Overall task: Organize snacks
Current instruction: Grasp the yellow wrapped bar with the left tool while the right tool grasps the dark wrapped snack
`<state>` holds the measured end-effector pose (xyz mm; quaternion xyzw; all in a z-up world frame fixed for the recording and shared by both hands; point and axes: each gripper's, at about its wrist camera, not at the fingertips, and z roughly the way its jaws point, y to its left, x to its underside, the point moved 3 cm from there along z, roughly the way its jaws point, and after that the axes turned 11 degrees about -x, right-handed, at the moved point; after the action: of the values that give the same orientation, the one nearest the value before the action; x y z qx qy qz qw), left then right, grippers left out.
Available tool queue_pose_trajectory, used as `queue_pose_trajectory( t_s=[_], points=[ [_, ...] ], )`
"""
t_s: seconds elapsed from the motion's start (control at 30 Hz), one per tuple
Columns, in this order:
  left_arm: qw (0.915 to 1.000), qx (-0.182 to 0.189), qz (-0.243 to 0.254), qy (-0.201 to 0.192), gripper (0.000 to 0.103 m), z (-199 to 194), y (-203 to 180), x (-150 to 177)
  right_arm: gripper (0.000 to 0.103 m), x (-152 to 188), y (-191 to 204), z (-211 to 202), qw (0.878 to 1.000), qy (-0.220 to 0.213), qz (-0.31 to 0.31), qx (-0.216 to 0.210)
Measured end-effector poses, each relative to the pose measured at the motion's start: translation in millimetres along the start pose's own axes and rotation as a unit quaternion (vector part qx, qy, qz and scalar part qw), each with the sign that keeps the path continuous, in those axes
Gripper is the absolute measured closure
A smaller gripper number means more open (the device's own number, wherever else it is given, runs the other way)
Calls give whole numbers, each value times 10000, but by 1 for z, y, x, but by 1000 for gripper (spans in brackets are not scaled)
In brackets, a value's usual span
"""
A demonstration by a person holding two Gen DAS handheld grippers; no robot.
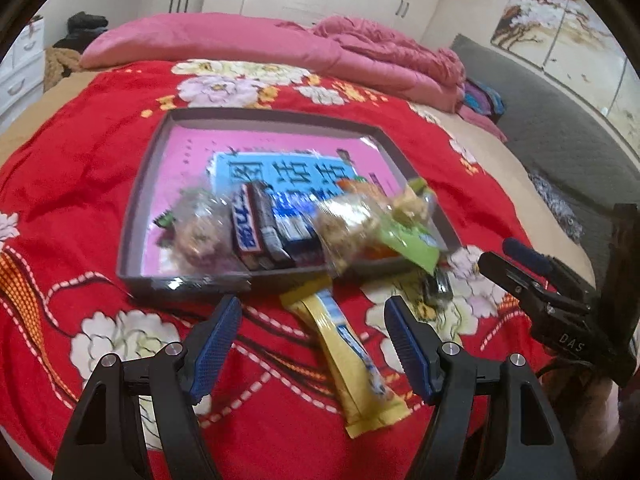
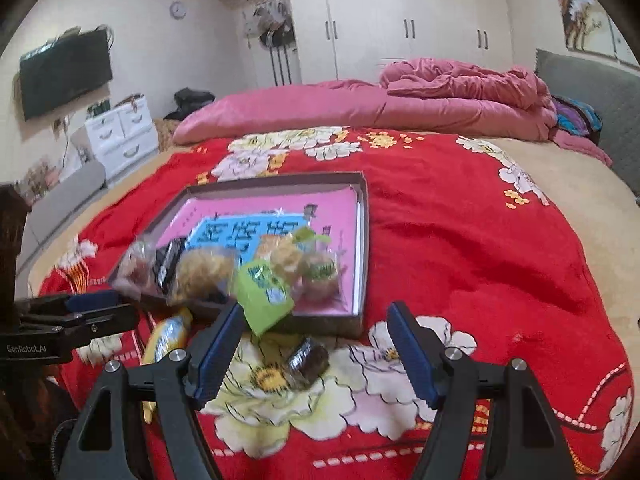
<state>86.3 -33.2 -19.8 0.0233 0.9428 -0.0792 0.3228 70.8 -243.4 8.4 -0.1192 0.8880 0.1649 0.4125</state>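
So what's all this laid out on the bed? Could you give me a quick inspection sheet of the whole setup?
Surface: red floral blanket spread over a bed.
Job's things: shallow grey tray with a pink printed bottom, snack packets bunched at its near edge; green packet hanging over the rim; yellow packet and a small dark wrapped snack lying on the blanket outside it.
Clutter: nothing seen on the blanket.
Grippers: left gripper open, empty, above the yellow packet; right gripper open, empty.
Cables: nothing seen clearly.
Surroundings: pink duvet, white wardrobe, wall television.
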Motion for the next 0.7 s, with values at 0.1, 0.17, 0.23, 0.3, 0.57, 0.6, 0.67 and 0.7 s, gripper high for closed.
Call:
queue_pose_trajectory(
  t_s=[0.1,0.17,0.23,0.3,0.57,0.6,0.67,0.7],
  points=[
    [9999,47,-12,133,27,4,-5,6,30,7,1,1,9998,153,-159,-9],
    [9997,59,-39,220,27,8,-7,9,30,12,1,3,9995,256,-189,-57],
    [9995,72,-72,309,27,12,-9,11,30,16,1,6,9991,367,-162,-122],
    [9991,85,-96,401,27,16,-10,14,30,19,0,10,9986,483,-139,-178],
    [9976,104,-97,676,28,29,-20,21,30,28,-8,31,9959,878,-177,-152],
    [9975,78,-61,701,28,30,-22,22,30,29,-8,34,9956,913,-181,-147],
    [9972,29,0,742,27,33,-25,24,30,30,-10,39,9950,965,-189,-148],
    [9971,12,34,757,28,34,-26,25,31,31,-10,41,9948,983,-192,-155]
  ],
)
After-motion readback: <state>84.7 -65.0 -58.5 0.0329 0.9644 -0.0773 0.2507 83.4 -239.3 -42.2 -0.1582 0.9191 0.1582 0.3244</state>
